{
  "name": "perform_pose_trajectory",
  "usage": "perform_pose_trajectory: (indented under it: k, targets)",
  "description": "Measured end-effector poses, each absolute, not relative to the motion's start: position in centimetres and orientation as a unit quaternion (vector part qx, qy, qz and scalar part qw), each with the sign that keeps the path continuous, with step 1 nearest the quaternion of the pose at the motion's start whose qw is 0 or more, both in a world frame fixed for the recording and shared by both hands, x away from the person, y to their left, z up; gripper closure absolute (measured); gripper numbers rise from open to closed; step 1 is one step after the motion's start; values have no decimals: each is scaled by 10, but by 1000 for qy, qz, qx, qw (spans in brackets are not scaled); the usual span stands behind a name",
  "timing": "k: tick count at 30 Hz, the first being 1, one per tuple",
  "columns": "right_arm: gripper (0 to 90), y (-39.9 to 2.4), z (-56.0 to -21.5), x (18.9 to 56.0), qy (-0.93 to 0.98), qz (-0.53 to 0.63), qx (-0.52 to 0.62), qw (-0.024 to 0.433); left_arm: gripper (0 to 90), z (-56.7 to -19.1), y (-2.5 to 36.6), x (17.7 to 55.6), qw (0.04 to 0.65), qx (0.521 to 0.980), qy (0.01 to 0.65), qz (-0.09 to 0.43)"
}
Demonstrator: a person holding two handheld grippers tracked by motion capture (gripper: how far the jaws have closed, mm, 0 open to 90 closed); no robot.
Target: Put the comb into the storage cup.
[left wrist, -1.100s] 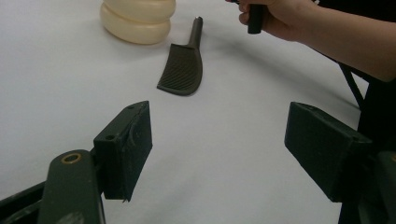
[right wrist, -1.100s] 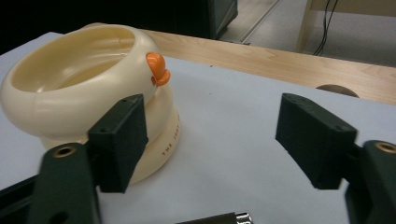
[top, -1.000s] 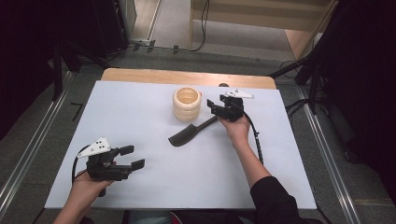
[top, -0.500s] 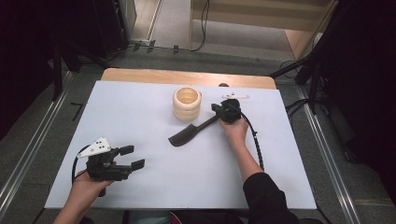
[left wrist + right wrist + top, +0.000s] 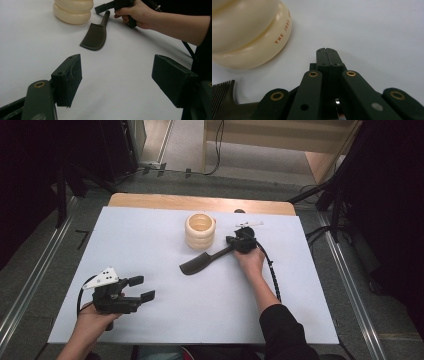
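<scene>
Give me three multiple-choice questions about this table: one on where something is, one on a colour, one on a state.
1. Where does the dark ridged tool lie?
A. Inside the ribbed container
B. On the table, on the person's side of the ribbed container
C. Between the left gripper's jaws

2. What colour is the ribbed container?
A. Cream
B. Blue
C. Red

3. How do the left gripper's jaws stand?
A. Shut on the tool
B. Shut on nothing
C. Wide open, nothing between them

Answers:
1 B: the dark ridged tool lies flat on the table.
2 A: the ribbed container is pale cream.
3 C: bare table shows between the jaws of the left gripper.
</scene>
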State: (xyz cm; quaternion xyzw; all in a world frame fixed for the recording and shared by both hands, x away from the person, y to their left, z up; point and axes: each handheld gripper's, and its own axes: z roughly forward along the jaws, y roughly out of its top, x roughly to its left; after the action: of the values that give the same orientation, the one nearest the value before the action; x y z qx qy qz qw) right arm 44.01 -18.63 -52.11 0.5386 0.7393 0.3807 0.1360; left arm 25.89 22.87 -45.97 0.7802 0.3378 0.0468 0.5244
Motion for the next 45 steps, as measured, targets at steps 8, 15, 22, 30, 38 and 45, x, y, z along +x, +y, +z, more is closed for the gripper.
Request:
perform_pose_trajectory:
  k: [8, 15, 22, 30, 38, 45]
  targets:
    - [876, -189, -518, 438, 756, 368, 526, 130, 250, -460, 229, 259, 525, 780, 338, 46]
    - [877, -189, -516, 435, 771, 360, 512, 117, 250, -460, 228, 259, 525, 779, 338, 46]
    - [877, -188, -514, 430, 785, 354, 498, 104, 251, -460, 228, 259, 526, 779, 338, 46]
    - [876, -187, -512, 423, 797, 350, 483, 94, 250, -460, 228, 259, 526, 779, 339, 46]
    - [876, -189, -511, 415, 806, 349, 471, 81, 250, -460, 228, 259, 525, 780, 338, 47]
    - [877, -193, -509, 410, 822, 340, 453, 62, 251, -460, 229, 260, 525, 780, 337, 47]
